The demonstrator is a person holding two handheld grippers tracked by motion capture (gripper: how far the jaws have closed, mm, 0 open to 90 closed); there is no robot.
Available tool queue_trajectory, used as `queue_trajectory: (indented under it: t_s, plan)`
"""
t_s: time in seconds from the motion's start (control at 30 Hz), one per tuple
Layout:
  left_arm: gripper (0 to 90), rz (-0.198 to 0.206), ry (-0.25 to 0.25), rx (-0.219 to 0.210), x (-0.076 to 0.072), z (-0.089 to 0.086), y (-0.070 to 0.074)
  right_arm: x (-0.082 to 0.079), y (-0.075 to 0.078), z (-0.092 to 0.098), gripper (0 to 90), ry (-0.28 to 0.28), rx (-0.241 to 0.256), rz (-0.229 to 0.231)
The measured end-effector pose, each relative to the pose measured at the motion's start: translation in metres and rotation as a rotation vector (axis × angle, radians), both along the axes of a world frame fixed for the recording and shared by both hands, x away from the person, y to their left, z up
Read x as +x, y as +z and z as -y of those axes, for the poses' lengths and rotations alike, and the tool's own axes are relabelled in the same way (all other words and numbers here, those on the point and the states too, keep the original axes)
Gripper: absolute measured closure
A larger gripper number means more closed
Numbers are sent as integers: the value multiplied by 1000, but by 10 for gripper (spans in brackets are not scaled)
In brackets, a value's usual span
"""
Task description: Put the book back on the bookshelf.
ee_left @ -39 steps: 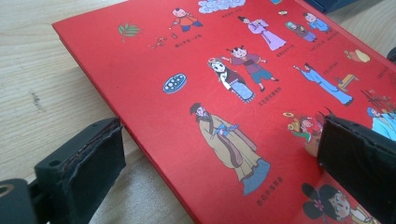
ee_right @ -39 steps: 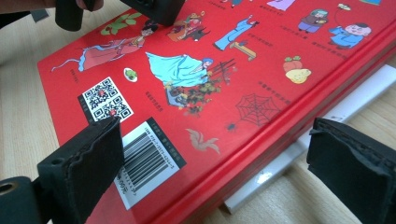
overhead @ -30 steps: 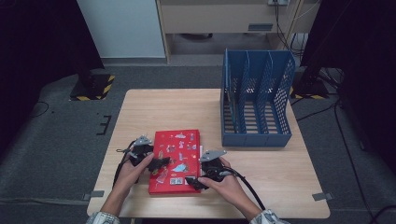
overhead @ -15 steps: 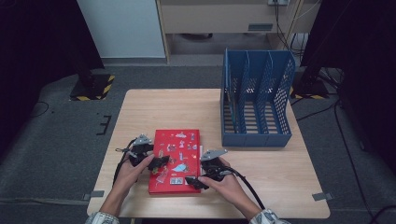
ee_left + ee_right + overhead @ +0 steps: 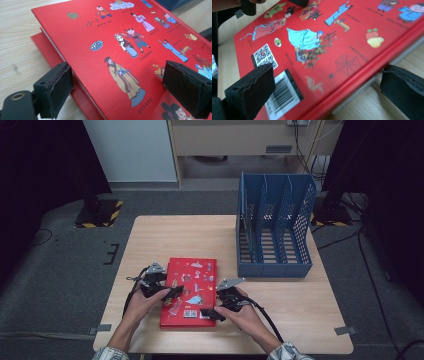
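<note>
Both grippers, left gripper [image 5: 172,292] and right gripper [image 5: 211,312], have wide jaws straddling opposite edges of the red book [image 5: 192,280].

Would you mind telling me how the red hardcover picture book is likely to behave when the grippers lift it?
The red hardcover picture book will probably stay stiff, given its thick board cover. Its glossy cover may prove slippery against the pads. The top cover sits slightly raised above the pages in the left gripper view, so it may swing open if lifted by that cover alone.

Red picture book [image 5: 189,291], flat on table [image 5: 200,237]
</note>
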State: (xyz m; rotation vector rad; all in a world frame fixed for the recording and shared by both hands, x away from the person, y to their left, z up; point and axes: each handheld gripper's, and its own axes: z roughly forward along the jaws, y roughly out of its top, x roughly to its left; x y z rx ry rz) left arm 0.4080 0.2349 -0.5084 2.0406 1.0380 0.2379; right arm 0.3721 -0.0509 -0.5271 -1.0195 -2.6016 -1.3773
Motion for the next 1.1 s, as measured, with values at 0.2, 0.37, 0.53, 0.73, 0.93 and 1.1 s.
queue_trajectory:
  t_s: [0.2, 0.37, 0.53, 0.73, 0.93, 1.1]
  plan:
    - [92, -19, -25, 13, 2, 9, 0, 11, -3, 4, 4, -2, 15, -51]
    - [92, -19, -26, 21, 2, 10, 1, 17, -2, 2, 4, -13, 4, -54]
    - [93, -11, -25, 20, 0, 9, 4, 17, 2, 0, 4, -14, -14, -37]
    - [127, 25, -16, 15, 0, 8, 12, 17, 10, -2, 7, -26, -40, -2]
    - [185, 55, -5, 17, 1, 5, 21, 21, 20, -3, 25, -40, -72, 49]
    - [221, 69, 3, 25, 3, 2, 29, 25, 30, -5, 65, -54, -91, 83]
